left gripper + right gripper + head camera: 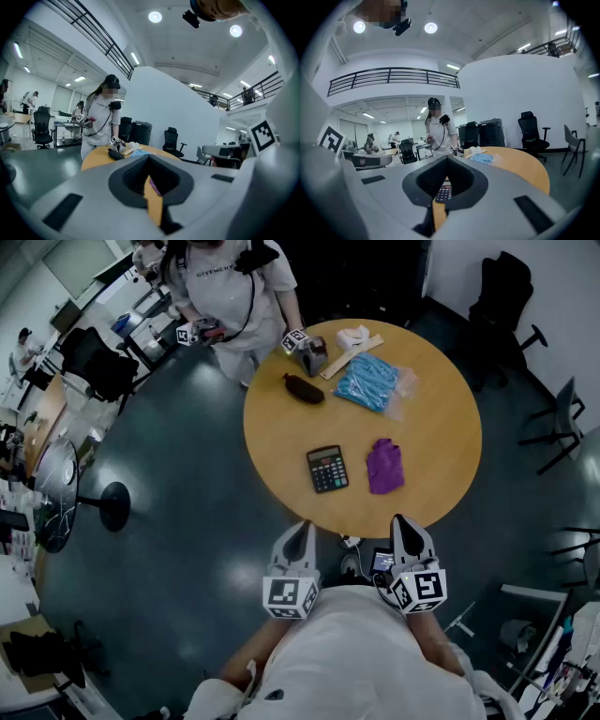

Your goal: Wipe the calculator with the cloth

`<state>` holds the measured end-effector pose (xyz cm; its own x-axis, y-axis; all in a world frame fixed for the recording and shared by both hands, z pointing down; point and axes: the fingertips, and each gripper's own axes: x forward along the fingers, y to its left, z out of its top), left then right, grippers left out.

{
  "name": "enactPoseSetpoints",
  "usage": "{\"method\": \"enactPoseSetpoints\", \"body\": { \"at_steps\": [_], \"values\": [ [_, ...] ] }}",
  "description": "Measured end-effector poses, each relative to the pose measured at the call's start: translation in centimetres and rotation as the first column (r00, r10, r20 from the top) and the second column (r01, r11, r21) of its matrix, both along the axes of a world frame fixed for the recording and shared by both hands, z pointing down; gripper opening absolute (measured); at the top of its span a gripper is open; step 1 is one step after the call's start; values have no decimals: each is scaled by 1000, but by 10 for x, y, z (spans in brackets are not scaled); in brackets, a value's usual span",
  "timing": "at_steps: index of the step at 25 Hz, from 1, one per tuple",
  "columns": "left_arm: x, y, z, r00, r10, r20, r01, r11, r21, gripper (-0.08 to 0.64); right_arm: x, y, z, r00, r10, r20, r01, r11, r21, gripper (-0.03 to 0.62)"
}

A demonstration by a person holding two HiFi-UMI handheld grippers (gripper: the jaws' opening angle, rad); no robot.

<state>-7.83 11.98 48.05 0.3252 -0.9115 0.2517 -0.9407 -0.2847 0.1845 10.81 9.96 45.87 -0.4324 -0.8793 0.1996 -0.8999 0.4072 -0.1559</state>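
at lower left of centre the left hand-held gripper (299, 527) is closed on nothing, mid-frame on the round surface (441, 442) lie one black calculator (327, 469), its key print too small to read, and near its right one purple cloth (384, 466), and the right hand-held gripper (404, 522) is likewise closed, empty.
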Motion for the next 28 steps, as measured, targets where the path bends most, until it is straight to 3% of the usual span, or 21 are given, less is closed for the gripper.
{"method": "enactPoseSetpoints", "body": {
  "at_steps": [19,23,28],
  "values": [
    [6,1,15,1000,-21,2,21,999,-36,8,2,0,5,997,-54,49,54,998,-15,15],
    [4,-11,26,999,-46,16,47,998,-53,8,6,-3,14,994,-91,60,93,995,-32,15],
    [0,-48,50,998,-5,64,9,998,-61,8,6,-22,21,989,-132,60,135,990,-39,15]
  ]
}}
